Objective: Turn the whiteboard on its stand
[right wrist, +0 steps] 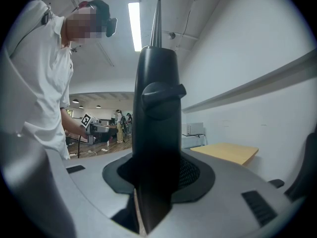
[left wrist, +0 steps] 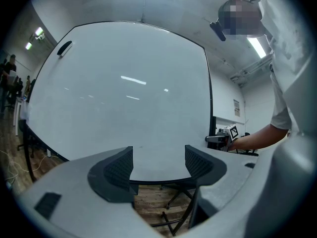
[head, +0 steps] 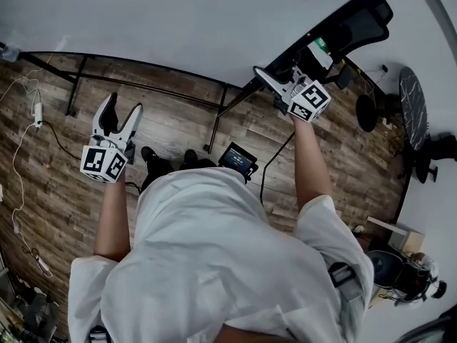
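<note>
The whiteboard (head: 178, 20) fills the top of the head view, a wide white panel with a thin black frame. Its black stand (head: 214, 123) runs along the wooden floor beneath it. My right gripper (head: 275, 84) is shut on the board's black side frame (right wrist: 157, 128), which stands upright between the pads in the right gripper view. My left gripper (head: 120, 116) hangs open near the board's lower edge and holds nothing. In the left gripper view the white surface (left wrist: 124, 93) lies straight ahead of the open left gripper (left wrist: 158, 165). The right gripper (left wrist: 224, 134) grips the board's far side.
A black eraser (left wrist: 64, 47) clings to the board's upper left. A small screen device (head: 238, 159) is by the person's feet. An office chair (head: 364, 23) and a dark round table (head: 413, 98) stand to the right. White cables (head: 21, 184) trail on the floor at left.
</note>
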Action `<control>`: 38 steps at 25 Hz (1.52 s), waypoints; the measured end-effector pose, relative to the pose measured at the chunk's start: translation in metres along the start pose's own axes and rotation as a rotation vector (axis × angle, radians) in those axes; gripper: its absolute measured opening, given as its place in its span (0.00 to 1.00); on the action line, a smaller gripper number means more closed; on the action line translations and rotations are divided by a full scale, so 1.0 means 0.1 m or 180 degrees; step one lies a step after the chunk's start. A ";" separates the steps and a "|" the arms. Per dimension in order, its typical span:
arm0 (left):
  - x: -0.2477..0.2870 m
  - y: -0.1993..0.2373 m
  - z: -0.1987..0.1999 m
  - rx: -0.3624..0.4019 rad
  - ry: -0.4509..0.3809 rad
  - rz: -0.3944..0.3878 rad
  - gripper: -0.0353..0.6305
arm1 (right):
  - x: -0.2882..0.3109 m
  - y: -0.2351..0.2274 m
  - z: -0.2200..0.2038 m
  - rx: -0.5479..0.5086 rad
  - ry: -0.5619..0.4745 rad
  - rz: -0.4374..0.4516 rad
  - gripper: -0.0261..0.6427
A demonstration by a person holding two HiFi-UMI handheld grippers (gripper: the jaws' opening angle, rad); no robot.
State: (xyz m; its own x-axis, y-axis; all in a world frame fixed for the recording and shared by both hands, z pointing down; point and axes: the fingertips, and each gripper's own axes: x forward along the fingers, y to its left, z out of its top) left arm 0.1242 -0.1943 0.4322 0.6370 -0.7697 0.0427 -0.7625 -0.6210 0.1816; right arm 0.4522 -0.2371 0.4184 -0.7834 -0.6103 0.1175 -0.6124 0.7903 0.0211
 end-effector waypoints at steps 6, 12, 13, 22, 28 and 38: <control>0.02 -0.16 0.01 -0.0002 -0.0020 -0.0048 0.54 | -0.21 0.02 0.00 0.0005 0.0004 -0.0016 0.26; -0.01 -0.29 0.02 0.0007 -0.0045 -0.0129 0.54 | -0.38 0.08 -0.01 -0.0001 -0.0009 -0.0024 0.26; -0.01 -0.30 0.00 0.0002 -0.0033 -0.0146 0.54 | -0.40 0.08 -0.02 0.0004 -0.0012 -0.0023 0.26; 0.04 -0.39 0.04 0.0016 -0.0021 -0.0293 0.54 | -0.69 0.12 -0.02 0.0025 -0.0019 -0.0036 0.27; 0.06 -0.44 0.04 0.0050 -0.0005 -0.0362 0.54 | -0.87 0.14 -0.07 0.0020 -0.0023 -0.0036 0.27; 0.15 -0.44 -0.02 0.0031 0.0038 -0.0388 0.54 | -1.00 0.06 -0.10 0.0044 -0.0008 -0.0052 0.27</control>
State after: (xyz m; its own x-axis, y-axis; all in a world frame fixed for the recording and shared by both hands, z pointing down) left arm 0.1674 -0.1788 0.4267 0.7263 -0.6866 0.0325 -0.6804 -0.7113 0.1766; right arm 0.5281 -0.1707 0.4171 -0.7735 -0.6233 0.1147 -0.6266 0.7793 0.0092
